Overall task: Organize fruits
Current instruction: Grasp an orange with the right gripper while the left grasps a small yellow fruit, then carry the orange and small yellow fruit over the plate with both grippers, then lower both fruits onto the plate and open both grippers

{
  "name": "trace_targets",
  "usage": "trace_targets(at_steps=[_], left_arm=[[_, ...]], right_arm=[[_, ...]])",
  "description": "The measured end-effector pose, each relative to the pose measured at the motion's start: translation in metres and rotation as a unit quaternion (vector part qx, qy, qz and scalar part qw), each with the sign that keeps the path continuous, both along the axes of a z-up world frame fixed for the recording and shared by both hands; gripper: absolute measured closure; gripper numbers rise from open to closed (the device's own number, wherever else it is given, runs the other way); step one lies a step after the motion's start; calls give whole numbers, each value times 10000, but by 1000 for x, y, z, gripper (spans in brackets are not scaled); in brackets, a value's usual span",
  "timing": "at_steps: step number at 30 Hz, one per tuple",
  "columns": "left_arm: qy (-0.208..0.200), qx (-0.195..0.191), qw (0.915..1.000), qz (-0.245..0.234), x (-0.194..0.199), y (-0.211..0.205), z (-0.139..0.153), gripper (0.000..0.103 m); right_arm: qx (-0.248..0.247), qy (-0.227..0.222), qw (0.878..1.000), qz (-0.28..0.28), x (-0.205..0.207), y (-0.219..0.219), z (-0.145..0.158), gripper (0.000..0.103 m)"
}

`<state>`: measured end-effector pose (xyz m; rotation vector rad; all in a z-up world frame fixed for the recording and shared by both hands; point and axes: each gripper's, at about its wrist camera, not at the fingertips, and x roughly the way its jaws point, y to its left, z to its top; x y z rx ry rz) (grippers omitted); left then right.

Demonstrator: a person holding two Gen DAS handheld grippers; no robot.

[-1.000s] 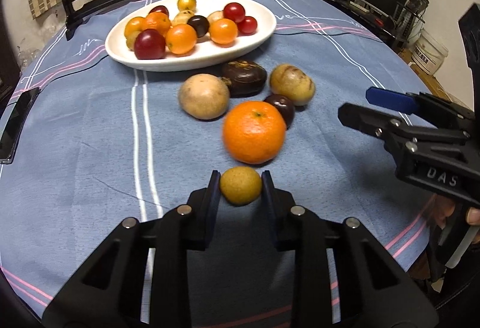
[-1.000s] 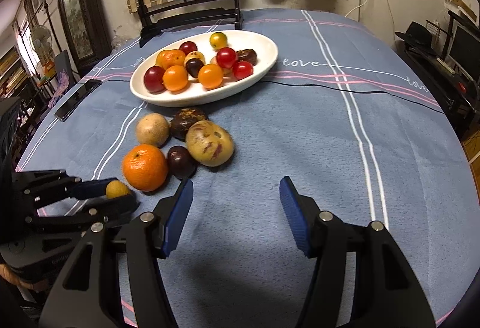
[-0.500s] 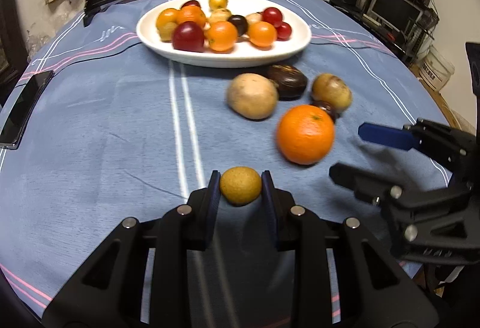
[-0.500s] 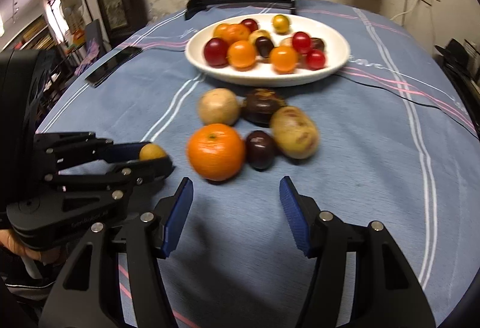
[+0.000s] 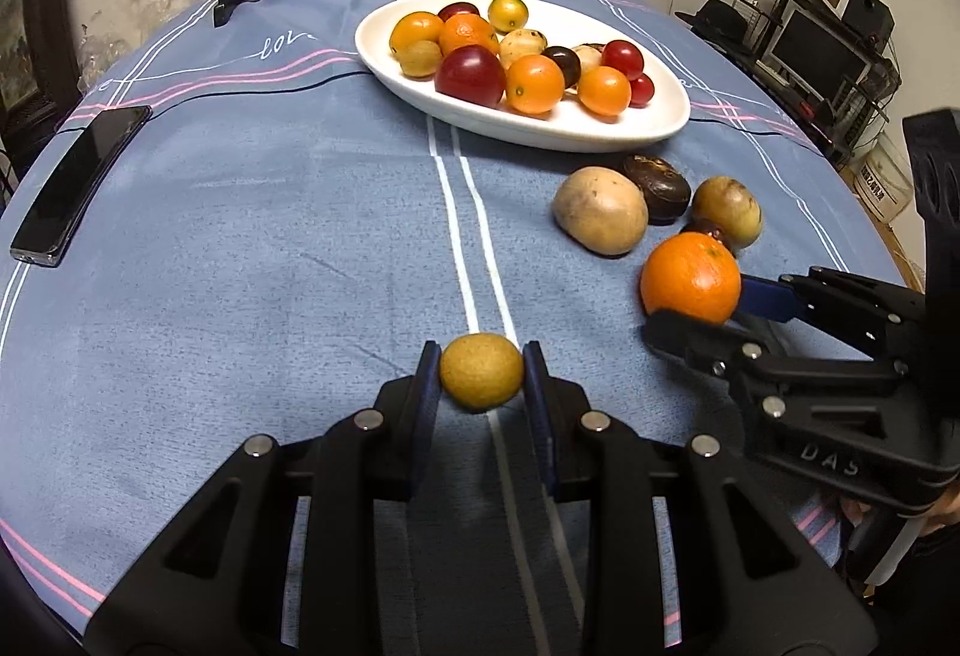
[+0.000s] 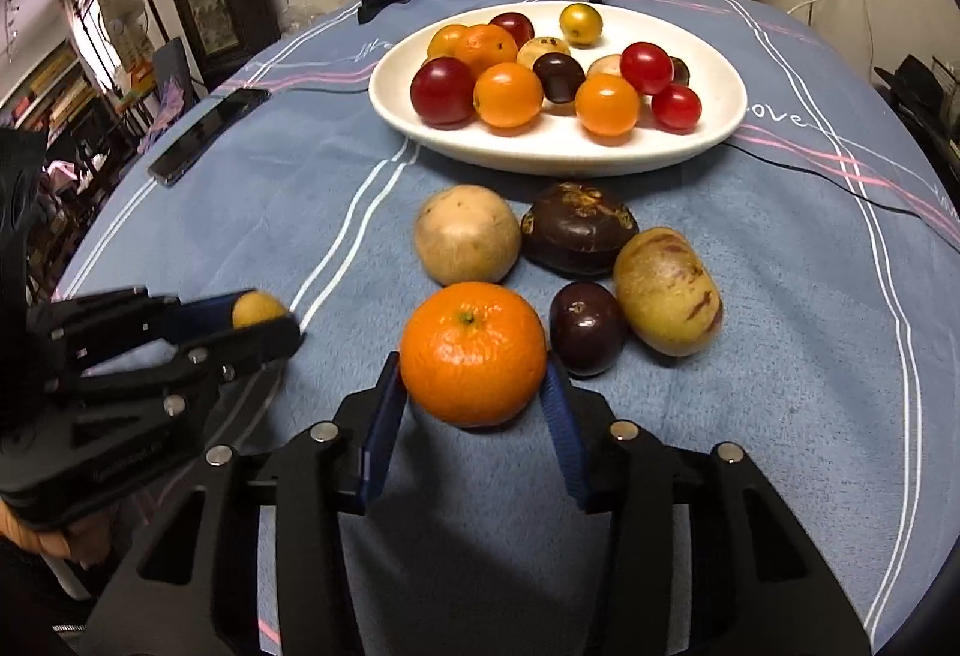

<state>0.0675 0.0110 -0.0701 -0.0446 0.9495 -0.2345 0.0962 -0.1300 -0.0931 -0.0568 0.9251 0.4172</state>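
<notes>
Left gripper [image 5: 482,371], lower centre, clamps the small fruit [image 5: 481,370]. Right gripper [image 6: 474,398] is closing around the orange [image 6: 473,353], centre frame. Centre the pads, squeeze gently, then lift toward plate [image 6: 714,140].

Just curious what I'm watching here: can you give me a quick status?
Left gripper shut on small yellow fruit. Right gripper closing around orange. Dark plum close beside the orange. Plate beyond, already loaded.
</notes>
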Motion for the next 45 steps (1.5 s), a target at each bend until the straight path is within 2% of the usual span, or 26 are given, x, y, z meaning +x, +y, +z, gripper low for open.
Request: trace_targets(at_steps=[10,18,23,28,35,43,45], left_arm=[[-74,51,9999,-46,-1,-5,9,75],[-353,88,9990,-262,19,-17,41,75],[-645,25,9973,-341,57,-29,72,75],[-651,3,9978,-149,108,-36,80,75],[-372,97,9992,119,166,-35,62,75],[-236,117,9993,248,199,-34,46,75],[-292,104,9992,259,200,-35,47,70]], right_arm=[[300,-159,9994,69,-17,-18,12,59],[449,-680,9967,16,-14,-42,51,59],[357,-996,9944,-13,11,-49,74,59],[267,-1126,9933,-66,54,-46,83,59],[18,-1015,9948,-56,117,-29,71,59],[-131,-859,9962,72,158,-14,58,58],[-176,-742,9971,58,164,-13,53,58]])
